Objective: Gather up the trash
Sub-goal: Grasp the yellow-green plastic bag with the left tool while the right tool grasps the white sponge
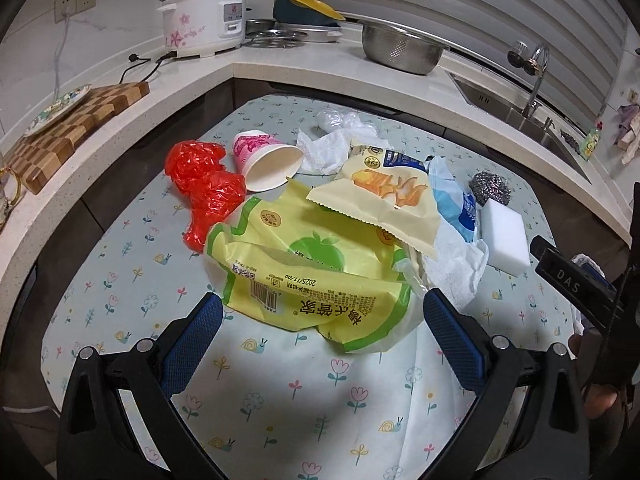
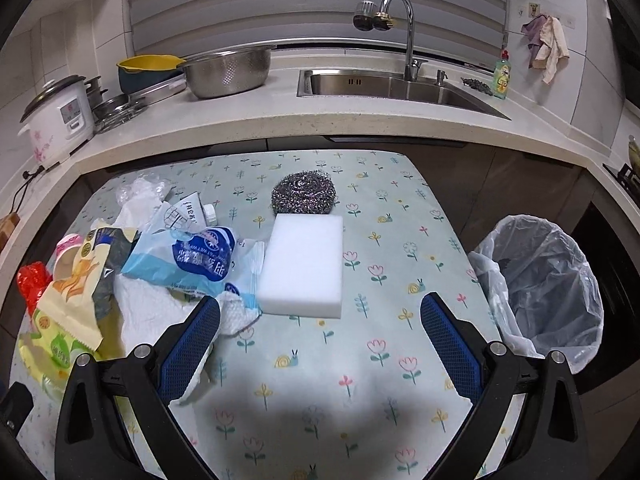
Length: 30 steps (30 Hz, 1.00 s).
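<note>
A heap of trash lies on the flowered tablecloth [image 1: 120, 280]: a yellow-green snack bag [image 1: 304, 276], a cream snack wrapper [image 1: 384, 200], a red plastic bag [image 1: 204, 184], a pink paper cup [image 1: 264, 160] on its side, white tissues [image 1: 456, 260] and a blue-white wipes packet [image 2: 192, 260]. My left gripper [image 1: 320, 312] is open, its fingers either side of the near end of the yellow-green bag. My right gripper [image 2: 320, 312] is open and empty, just in front of the white sponge [image 2: 304, 264]. A bin [image 2: 548, 292] lined with a clear bag stands right of the table.
A steel scourer [image 2: 302, 194] lies behind the sponge. The counter behind holds a rice cooker [image 1: 204, 16], a steel colander [image 1: 400, 46], a sink [image 2: 396, 88] with tap and a wooden chopping board [image 1: 76, 128]. The right gripper's body [image 1: 572, 284] shows at the left view's right edge.
</note>
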{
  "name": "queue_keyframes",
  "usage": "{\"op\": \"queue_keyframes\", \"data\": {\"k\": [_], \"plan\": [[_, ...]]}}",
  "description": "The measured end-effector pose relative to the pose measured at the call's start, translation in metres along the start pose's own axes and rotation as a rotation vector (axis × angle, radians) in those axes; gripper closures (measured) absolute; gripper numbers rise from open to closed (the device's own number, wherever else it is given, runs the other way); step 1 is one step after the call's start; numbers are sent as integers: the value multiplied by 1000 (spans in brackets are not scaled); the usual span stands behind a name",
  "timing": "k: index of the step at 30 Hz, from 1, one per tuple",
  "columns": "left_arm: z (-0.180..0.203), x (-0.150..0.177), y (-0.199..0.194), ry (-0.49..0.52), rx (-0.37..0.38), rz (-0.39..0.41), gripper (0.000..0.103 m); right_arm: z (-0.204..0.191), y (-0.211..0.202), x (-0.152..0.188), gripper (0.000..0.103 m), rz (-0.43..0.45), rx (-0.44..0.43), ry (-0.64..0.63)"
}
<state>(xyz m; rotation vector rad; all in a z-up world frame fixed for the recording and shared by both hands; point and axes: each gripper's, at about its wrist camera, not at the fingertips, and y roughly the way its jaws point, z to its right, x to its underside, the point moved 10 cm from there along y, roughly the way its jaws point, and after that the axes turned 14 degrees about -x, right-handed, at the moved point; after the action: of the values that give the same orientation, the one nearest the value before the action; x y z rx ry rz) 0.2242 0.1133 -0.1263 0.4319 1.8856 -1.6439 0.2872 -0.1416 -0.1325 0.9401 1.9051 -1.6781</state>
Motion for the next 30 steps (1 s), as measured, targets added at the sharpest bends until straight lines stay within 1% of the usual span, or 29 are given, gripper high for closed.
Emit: {"op": "queue_keyframes", "data": {"k": [7, 11, 13, 15, 16, 17, 18, 19, 20, 21, 22, 23, 25, 27, 28, 29, 30], "plan": [[15, 2, 27, -34, 40, -84, 7, 12, 48, -3, 7, -49, 11, 54], [14, -3, 35, -118, 78, -115, 7, 12, 67, -4, 7, -67, 4, 68], [13, -5, 40, -136, 73, -120, 7, 12, 74, -4, 7, -74, 9, 69], [14, -3, 45, -126, 72, -129, 9, 12, 78, -2, 7, -78, 9, 69], [14, -2, 47, -122, 73, -130, 13, 13, 80, -1, 7, -79, 11, 68], [14, 0, 48, -117, 82, -134, 21, 14, 82, 0, 7, -80, 15, 68], [16, 3, 49, -107, 91, -143, 25, 14, 83, 2, 9, -84, 14, 71], [17, 5, 50, -98, 98, -150, 33, 15, 85, 3, 13, -89, 8, 76], [18, 7, 51, -88, 106, -155, 46, 15, 86, 5, 21, -99, -3, 83], [19, 9, 52, -78, 113, -161, 49, 14, 87, 7, 27, -105, -18, 93], [19, 11, 52, -70, 116, -165, 54, 14, 88, 8, 30, -110, -32, 103], [19, 13, 50, -63, 116, -163, 59, 14, 87, 9, 34, -109, -42, 113], [18, 14, 47, -47, 112, -149, 64, 16, 83, 11, 35, -106, -35, 119], [17, 16, 42, -29, 107, -131, 72, 17, 77, 13, 35, -100, -36, 125], [17, 17, 41, -15, 105, -128, 83, 18, 73, 15, 35, -97, -39, 131], [17, 19, 39, -5, 106, -128, 86, 18, 68, 16, 35, -91, -41, 139], [17, 21, 38, 1, 111, -130, 87, 19, 63, 17, 35, -84, -43, 145]]}}
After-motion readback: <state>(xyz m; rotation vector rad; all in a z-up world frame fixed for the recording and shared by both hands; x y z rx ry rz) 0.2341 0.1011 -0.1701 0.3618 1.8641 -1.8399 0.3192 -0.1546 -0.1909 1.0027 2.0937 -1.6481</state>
